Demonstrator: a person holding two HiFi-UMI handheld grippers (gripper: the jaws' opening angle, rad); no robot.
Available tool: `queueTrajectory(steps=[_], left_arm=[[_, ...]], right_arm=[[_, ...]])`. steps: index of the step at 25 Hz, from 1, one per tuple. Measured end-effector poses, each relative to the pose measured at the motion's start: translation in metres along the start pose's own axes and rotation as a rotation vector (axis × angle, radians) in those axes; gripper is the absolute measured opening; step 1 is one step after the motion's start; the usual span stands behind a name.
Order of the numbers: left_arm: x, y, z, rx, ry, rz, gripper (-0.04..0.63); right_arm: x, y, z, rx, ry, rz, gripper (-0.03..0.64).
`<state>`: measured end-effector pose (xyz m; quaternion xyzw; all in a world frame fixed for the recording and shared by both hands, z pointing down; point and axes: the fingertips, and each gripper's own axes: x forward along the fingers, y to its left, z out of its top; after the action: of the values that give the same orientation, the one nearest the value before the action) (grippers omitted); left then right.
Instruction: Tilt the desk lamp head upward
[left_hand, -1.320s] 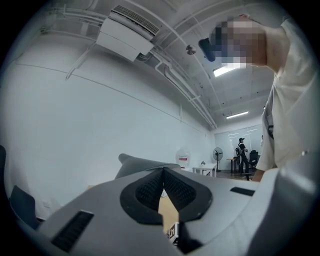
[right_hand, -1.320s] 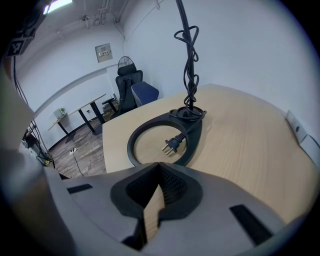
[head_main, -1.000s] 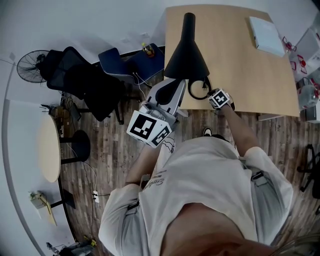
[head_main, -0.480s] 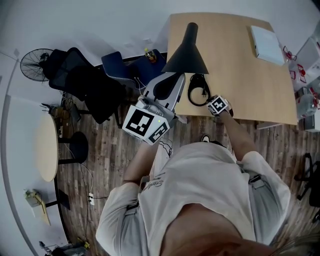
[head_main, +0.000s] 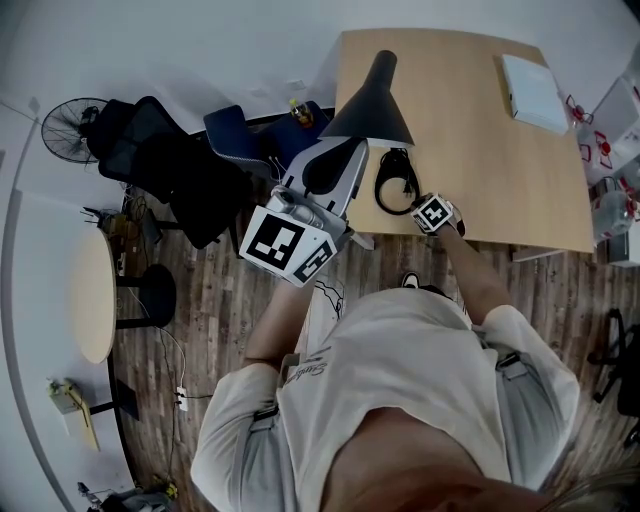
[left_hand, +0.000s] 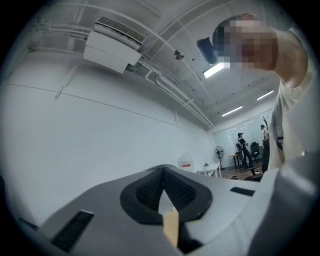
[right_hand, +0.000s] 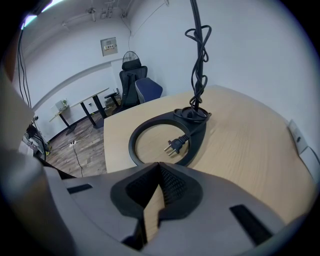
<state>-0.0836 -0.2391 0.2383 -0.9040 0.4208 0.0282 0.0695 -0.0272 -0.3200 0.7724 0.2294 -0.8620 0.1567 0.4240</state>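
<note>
Both pressed together, nothing pinched. My left hand-held gripper (left_hand: 163, 172) is aimed up at the white wall and ceiling. The black cone-shaped desk lamp head (head_main: 372, 100) sits just beside its front end. My right hand-held gripper (right_hand: 160, 167) is low over the light wooden table (right_hand: 240, 145). The black ring-shaped lamp base (right_hand: 198, 142) is just ahead of it, with a black plug (right_hand: 175, 145) lying inside the ring.

Dark wood-plank floor (head_main: 205, 315), plain white wall (head_main: 200, 40). Light wooden worktop (head_main: 480, 140) up top, black office chairs (head_main: 165, 165) and blue chair (head_main: 240, 130) just left of it, black pedestal fan (head_main: 68, 125) and pale round table (head_main: 95, 295) further left.
</note>
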Motion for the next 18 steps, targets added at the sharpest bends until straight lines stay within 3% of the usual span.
queueTrajectory(steps=[12, 18], left_arm=[[0.003, 0.0, 0.007, 0.026, -0.023, -0.02, 0.015], [0.002, -0.002, -0.01, -0.011, 0.001, -0.038, 0.015]], right_arm=[[0.0, 0.002, 0.002, 0.025, -0.001, 0.004, -0.005], [-0.001, 0.001, 0.002, 0.045, -0.051, -0.028, -0.005]])
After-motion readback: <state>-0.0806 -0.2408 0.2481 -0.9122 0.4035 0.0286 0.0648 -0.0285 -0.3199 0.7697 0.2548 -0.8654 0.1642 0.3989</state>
